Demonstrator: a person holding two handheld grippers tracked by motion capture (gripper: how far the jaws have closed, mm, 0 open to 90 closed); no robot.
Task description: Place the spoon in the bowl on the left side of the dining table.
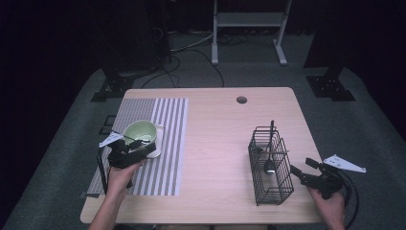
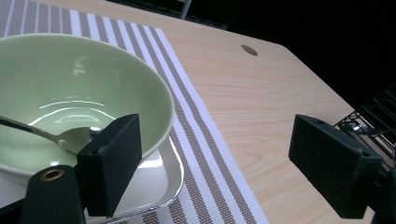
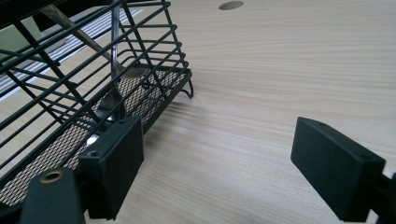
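A pale green bowl [image 1: 140,132] stands on a small white tray [image 1: 159,143] on the striped placemat [image 1: 165,120] at the left. Inside the bowl [image 2: 70,88] lies a metal spoon [image 2: 56,136]. My left gripper [image 1: 145,146] is open at the bowl's near right rim; in the left gripper view its left jaw is in front of the bowl's wall and the gripper [image 2: 219,168] holds nothing. A black wire basket [image 1: 270,165] at the right holds upright cutlery [image 1: 270,148]. My right gripper [image 1: 302,166] is open just right of the basket [image 3: 88,70] and grips nothing [image 3: 233,168].
A round cable hole [image 1: 242,99] sits near the table's far edge. Bare wood [image 1: 215,143] lies between placemat and basket. A white frame [image 1: 249,28] and dark stands are on the floor beyond the table.
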